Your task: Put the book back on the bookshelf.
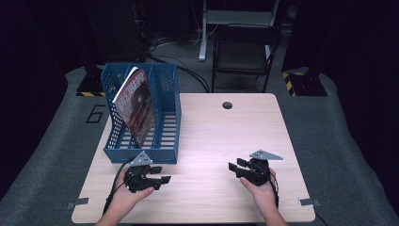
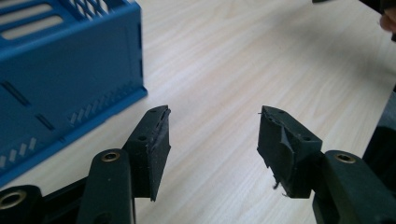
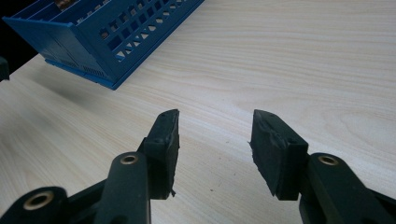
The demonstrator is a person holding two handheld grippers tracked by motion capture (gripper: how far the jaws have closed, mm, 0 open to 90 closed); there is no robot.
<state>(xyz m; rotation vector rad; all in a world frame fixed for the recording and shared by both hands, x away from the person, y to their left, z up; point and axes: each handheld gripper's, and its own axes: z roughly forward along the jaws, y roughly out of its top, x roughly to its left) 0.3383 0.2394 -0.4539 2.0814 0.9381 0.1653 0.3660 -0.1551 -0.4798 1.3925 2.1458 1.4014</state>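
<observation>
Plainly, the left gripper (image 2: 213, 128) has its two black jaws standing apart with nothing between them, only bare wood showing in the gap. In the high view the left gripper (image 1: 157, 175) sits low over the near left part of the table (image 1: 221, 136), held in the person's left hand (image 1: 129, 195), its jaws pointing toward the middle of the table. Just beyond it, close to its grey plate, stands the blue file rack (image 1: 141, 113), whose front wall fills the upper left of the left gripper view (image 2: 60, 88). The rack stands on the table's left side, reaching to its far edge.

A magazine (image 1: 136, 106) with a reddish cover leans tilted inside the rack, its top edge rising above the blue walls; which compartment it sits in I cannot tell for sure.

The right gripper (image 3: 214, 128) likewise has its jaws parted and empty over the pale wood, with the rack (image 3: 107, 32) well off at the upper left. From above, the right gripper (image 1: 236, 165) rests in the right hand (image 1: 261, 190) at the near right of the table, well apart from the left one, jaws turned toward it.
</observation>
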